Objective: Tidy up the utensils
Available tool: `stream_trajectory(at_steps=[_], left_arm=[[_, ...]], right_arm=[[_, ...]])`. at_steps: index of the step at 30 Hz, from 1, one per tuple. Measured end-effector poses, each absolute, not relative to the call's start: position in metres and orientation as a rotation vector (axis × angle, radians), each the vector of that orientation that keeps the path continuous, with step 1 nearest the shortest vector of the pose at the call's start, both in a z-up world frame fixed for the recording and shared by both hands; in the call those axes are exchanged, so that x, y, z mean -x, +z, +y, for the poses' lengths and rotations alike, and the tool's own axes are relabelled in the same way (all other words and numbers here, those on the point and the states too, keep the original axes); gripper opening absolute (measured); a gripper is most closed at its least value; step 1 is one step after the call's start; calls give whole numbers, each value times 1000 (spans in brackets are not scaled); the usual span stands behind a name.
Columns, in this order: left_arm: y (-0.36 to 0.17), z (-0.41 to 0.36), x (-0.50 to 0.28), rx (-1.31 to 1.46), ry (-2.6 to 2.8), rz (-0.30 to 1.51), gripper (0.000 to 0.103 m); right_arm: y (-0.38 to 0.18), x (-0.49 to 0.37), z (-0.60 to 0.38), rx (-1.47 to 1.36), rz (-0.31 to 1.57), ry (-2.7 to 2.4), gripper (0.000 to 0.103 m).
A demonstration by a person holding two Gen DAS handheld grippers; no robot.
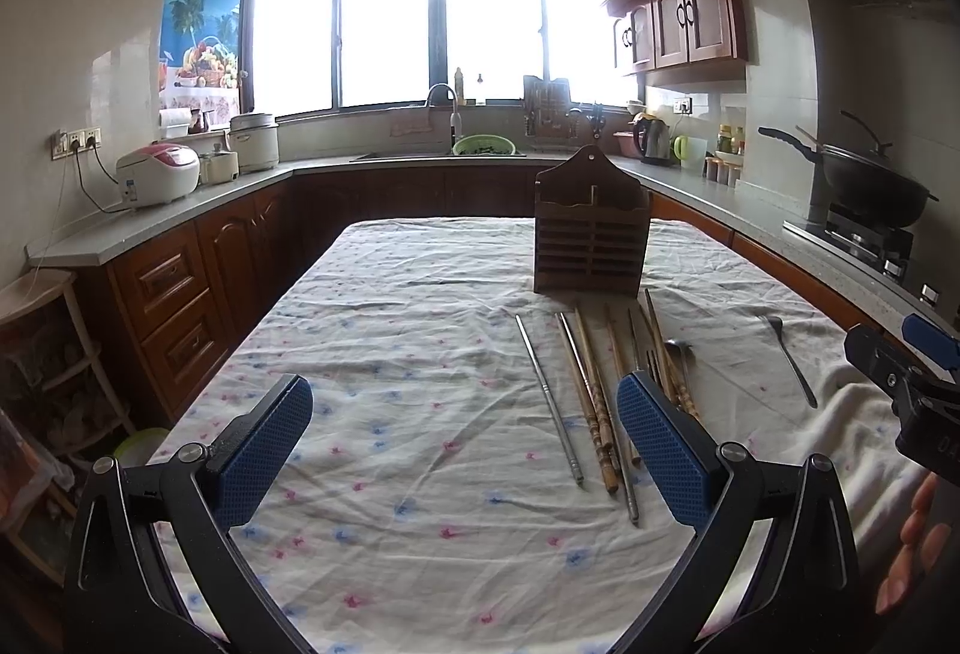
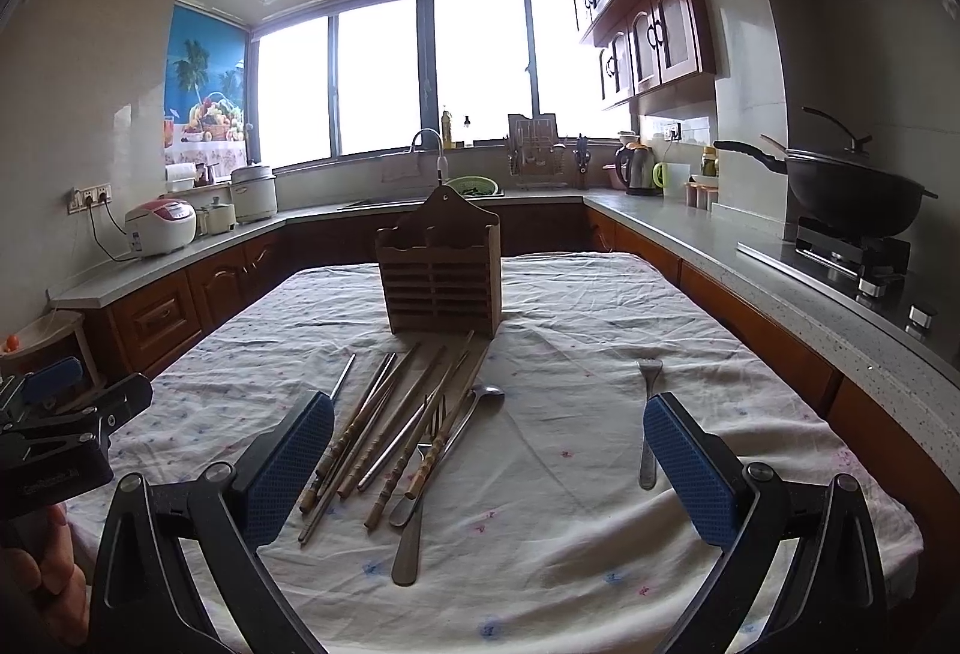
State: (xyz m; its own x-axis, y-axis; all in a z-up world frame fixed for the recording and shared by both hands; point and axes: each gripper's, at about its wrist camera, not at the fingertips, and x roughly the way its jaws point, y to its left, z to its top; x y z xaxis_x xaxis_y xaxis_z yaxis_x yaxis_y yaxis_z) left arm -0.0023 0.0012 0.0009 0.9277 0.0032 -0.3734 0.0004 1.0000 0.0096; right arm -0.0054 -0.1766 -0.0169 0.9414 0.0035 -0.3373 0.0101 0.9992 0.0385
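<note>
A brown wooden utensil holder [image 1: 591, 234] [image 2: 441, 273] stands upright at the far middle of the cloth-covered table [image 1: 390, 354] [image 2: 570, 324]. In front of it lies a loose pile of wooden and metal chopsticks [image 1: 594, 402] [image 2: 390, 432], with a spoon [image 2: 462, 438] and a fork [image 2: 429, 450] among them. A single metal chopstick [image 1: 549, 396] lies left of the pile. A separate fork [image 1: 789, 360] [image 2: 649, 414] lies to the right. My left gripper [image 1: 465, 444] is open and empty above the table, left of the pile. My right gripper [image 2: 489, 465] is open and empty, between pile and fork.
Kitchen counters run around the table on the left, far and right sides. A rice cooker [image 1: 157, 174] sits on the left counter. A wok [image 2: 852, 198] sits on the stove at right. A sink with a green basket [image 1: 483, 147] is at the far side.
</note>
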Motion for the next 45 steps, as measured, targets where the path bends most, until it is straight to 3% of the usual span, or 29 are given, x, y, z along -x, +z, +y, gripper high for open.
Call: stream_trajectory(at_steps=[45], left_arm=[[-2, 6, -24, 12, -32, 449, 103]], right_arm=[[-15, -16, -178, -77, 398, 57, 103]])
